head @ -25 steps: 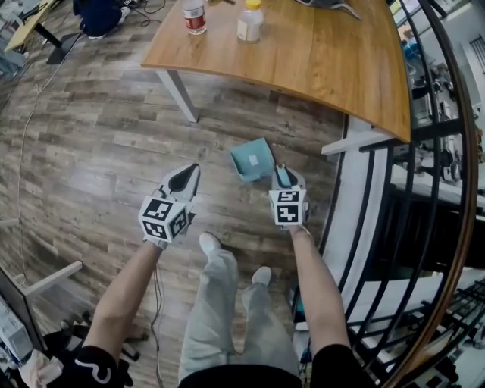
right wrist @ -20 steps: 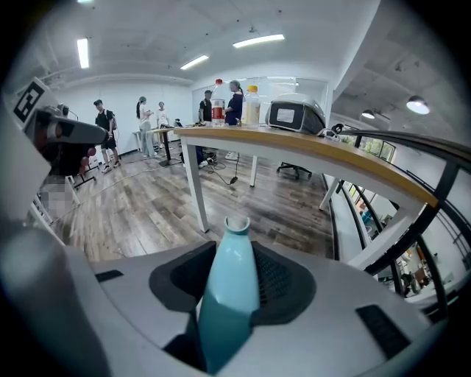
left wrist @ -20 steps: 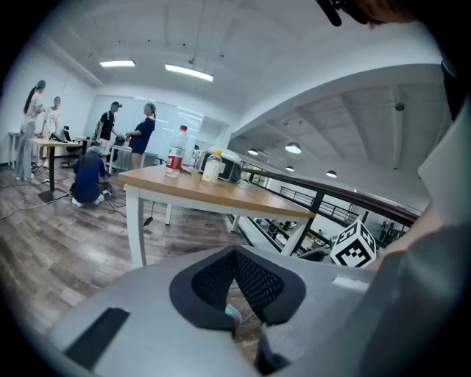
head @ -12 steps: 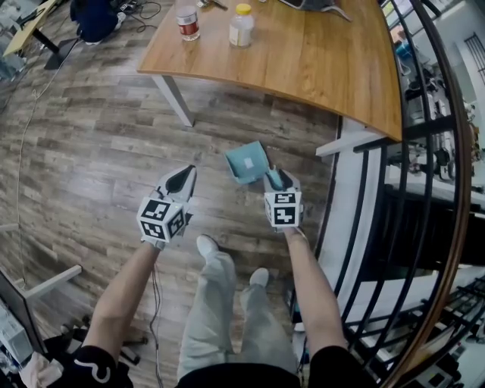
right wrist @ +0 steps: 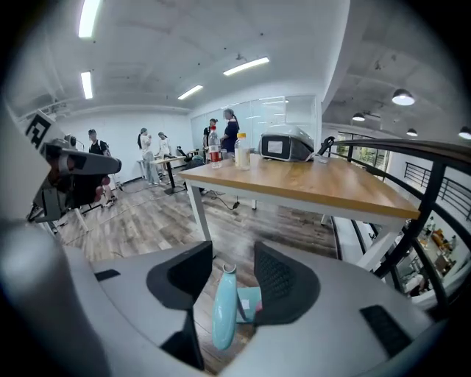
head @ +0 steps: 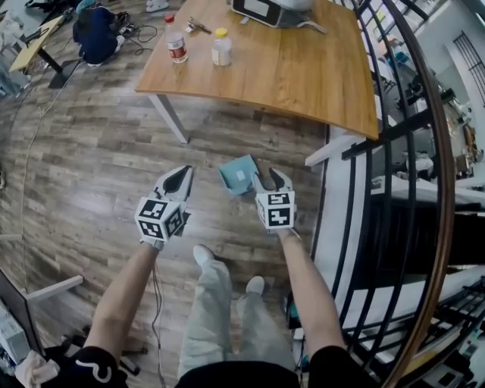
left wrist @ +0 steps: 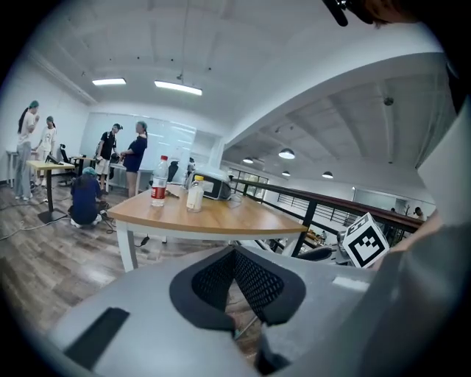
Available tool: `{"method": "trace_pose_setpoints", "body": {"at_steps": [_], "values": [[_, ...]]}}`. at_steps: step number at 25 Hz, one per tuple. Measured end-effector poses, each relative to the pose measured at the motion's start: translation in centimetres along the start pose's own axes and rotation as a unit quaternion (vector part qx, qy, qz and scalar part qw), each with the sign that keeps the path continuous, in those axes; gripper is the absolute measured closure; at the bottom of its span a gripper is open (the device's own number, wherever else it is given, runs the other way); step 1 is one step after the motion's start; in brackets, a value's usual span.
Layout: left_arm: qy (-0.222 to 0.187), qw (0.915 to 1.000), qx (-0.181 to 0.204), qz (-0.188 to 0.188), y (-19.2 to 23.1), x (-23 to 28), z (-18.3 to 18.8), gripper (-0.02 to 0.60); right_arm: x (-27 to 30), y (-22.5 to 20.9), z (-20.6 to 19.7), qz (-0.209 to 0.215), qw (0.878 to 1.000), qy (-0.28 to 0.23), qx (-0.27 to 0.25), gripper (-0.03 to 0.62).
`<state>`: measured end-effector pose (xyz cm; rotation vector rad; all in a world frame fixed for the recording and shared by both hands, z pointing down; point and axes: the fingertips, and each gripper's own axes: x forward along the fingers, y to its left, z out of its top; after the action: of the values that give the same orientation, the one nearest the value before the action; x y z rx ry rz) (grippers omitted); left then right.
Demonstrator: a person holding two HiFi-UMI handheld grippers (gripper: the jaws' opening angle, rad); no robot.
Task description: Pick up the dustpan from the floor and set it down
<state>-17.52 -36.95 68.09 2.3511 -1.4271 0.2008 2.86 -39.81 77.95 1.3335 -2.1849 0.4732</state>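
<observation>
The dustpan [head: 236, 174] sat low over the wood floor [head: 98, 151], close to the floor's right edge along the railing [head: 379, 136] and just short of the tabletop [head: 303, 76]. Whether its pan rested on the floor could not be determined. Its pan faced away from the person and its handle [right wrist: 223, 309] ran back toward the right gripper [head: 269, 176]. In the right gripper view, the right gripper [right wrist: 234, 254] had its jaws spread, having just been opening. The handle stood between them, close against the left-hand jaw, with a clear gap to the other jaw, so the pads were not pinching it. The left gripper [head: 182, 173] was level with the right one, well apart from the dustpan, toward the middle of the floor. In the left gripper view, the left gripper [left wrist: 234, 252] showed its jaws pressed together at the tips, with nothing between them. Both marker cubes faced up toward the head camera. Two bottles [head: 176, 47] stood near the far left corner of the tabletop, and an appliance [head: 265, 9] sat at its far edge. The person's shoes [head: 203, 254] were on the floor behind the grippers.
</observation>
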Motion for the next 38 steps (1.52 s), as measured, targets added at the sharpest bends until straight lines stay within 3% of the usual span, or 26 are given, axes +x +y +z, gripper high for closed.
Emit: {"method": "trace_pose_setpoints", "body": {"at_steps": [5, 15, 22, 30, 38], "values": [[-0.013, 0.9997, 0.019, -0.002, -4.7, -1.2, 2.5, 0.586, -5.2, -2.1, 2.9, 0.004, 0.999, -0.035, -0.005, 0.448], [-0.039, 0.999, 0.015, 0.016, -14.0, -6.4, 9.0, 0.586, -19.5, -7.6, 7.5, -0.012, 0.997, -0.079, -0.022, 0.596], [-0.047, 0.9977, 0.034, 0.035, -19.1, -11.5, 11.7, 0.586, -29.6, -9.4, 10.3, -0.008, 0.994, -0.107, -0.025, 0.599], [-0.068, 0.9969, 0.01, 0.038, -24.3, -18.8, 13.2, 0.586, -39.4, -8.0, 12.4, 0.012, 0.99, -0.139, -0.018, 0.599], [-0.087, 0.9952, 0.005, 0.045, -27.0, -24.7, 12.8, 0.586, -43.8, -6.5, 10.0, 0.024, 0.99, -0.14, -0.009, 0.599]]}}
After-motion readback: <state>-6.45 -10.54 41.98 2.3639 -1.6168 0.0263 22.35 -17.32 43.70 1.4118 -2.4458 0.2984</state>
